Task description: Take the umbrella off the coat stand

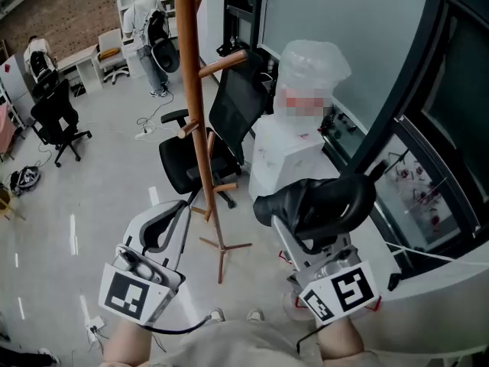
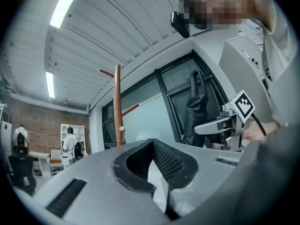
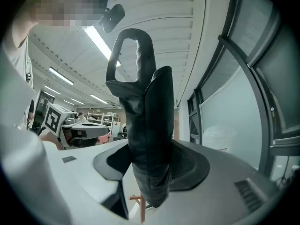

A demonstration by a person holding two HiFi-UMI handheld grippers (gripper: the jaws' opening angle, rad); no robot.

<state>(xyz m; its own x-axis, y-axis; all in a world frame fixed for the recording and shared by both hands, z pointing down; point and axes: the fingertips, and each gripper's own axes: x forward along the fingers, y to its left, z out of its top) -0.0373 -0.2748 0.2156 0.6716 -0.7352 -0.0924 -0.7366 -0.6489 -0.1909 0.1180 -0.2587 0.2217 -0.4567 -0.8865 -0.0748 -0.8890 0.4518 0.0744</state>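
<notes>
Gripping one umbrella beside one coat stand

Two white plastic grippers show. The left gripper (image 2: 151,149) has its ribbed black pads drawn together, with nothing between them. One slim wooden coat stand (image 1: 191,90) with angled round pegs rises between the grippers. The right gripper (image 3: 152,170) is clamped on the single black fabric umbrella (image 3: 145,102), folded and loop-handled, apart from the stand.

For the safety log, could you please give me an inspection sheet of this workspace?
Surface: glossy grey floor.
Job's things: black umbrella clear of the wooden coat stand, held in the right hand-held gripper.
Clutter: black office chair beside the stand.
Grippers: right shut on the umbrella; left hand-held gripper tips together, nothing between.
Cables: loose cable on the floor beyond the stand.
Surroundings: glass partition, brick wall, two people in the background.
</notes>
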